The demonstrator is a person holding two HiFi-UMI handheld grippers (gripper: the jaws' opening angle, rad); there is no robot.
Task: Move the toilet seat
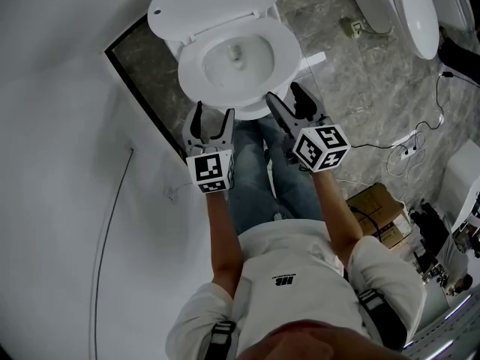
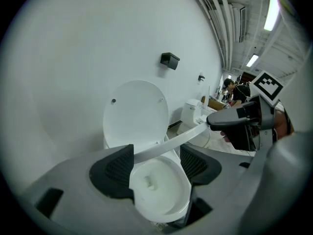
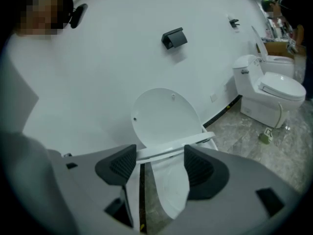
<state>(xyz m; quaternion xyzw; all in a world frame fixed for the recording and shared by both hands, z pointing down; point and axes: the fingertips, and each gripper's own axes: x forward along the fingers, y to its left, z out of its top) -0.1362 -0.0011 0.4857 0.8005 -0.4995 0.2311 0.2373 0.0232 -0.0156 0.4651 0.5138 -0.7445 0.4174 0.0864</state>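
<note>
Fingers of the right gripper stand apart, toilet seat edge between.

Left tongs and right tongs reach forward side by side, each with jaws wide apart.

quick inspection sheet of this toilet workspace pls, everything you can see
surface: grey stone floor, white wall alongside
job's things: toilet seat tilted up off the bowl; lid upright
clutter: cardboard box
grippers: left gripper and right gripper both have jaws apart, with the seat's edge crossing each gap
cables: white cable loose on the floor; thin cable by the wall
surroundings: second toilet; black wall fixture
</note>
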